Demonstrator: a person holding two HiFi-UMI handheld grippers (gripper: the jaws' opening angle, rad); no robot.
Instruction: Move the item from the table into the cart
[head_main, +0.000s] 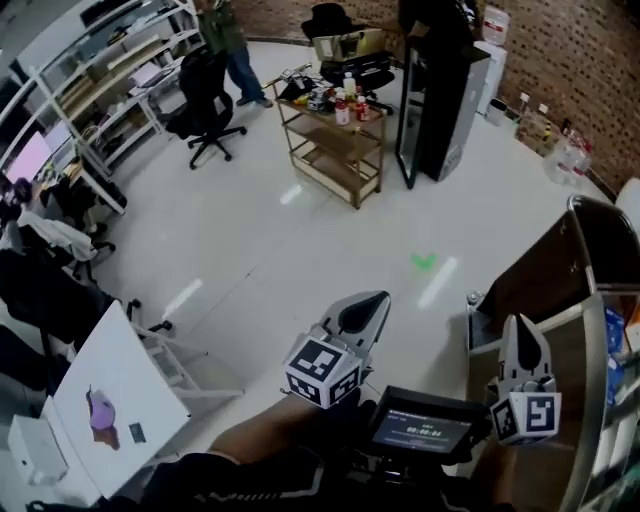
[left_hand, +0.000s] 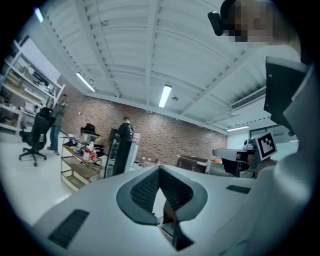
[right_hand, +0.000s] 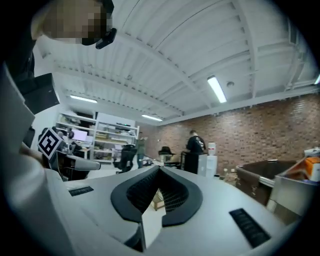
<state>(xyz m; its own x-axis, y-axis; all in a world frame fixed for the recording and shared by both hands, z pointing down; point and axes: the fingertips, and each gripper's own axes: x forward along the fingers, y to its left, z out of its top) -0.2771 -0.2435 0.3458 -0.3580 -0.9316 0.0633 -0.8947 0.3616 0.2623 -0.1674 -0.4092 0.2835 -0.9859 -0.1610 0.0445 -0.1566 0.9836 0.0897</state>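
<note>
A purple item (head_main: 100, 410) lies on the white table (head_main: 125, 365) at the lower left, well apart from both grippers. My left gripper (head_main: 372, 300) points level over the bare floor, jaws shut with nothing between them; its own view shows the pads meeting at the tip (left_hand: 160, 170). My right gripper (head_main: 520, 322) is beside it to the right, also shut and empty (right_hand: 159, 169). A gold wheeled cart (head_main: 335, 135) with bottles on top stands far ahead and also shows in the left gripper view (left_hand: 80, 160). A metal-framed bin (head_main: 588, 250) with a brown inside stands close on the right.
A small dark card (head_main: 137, 432) and a white box (head_main: 35, 450) also lie on the table. A black office chair (head_main: 205, 100), a person (head_main: 230, 40) and a tall black cabinet (head_main: 440, 100) stand near the gold cart. Shelves line the left wall. A device with a lit screen (head_main: 420, 430) sits between my hands.
</note>
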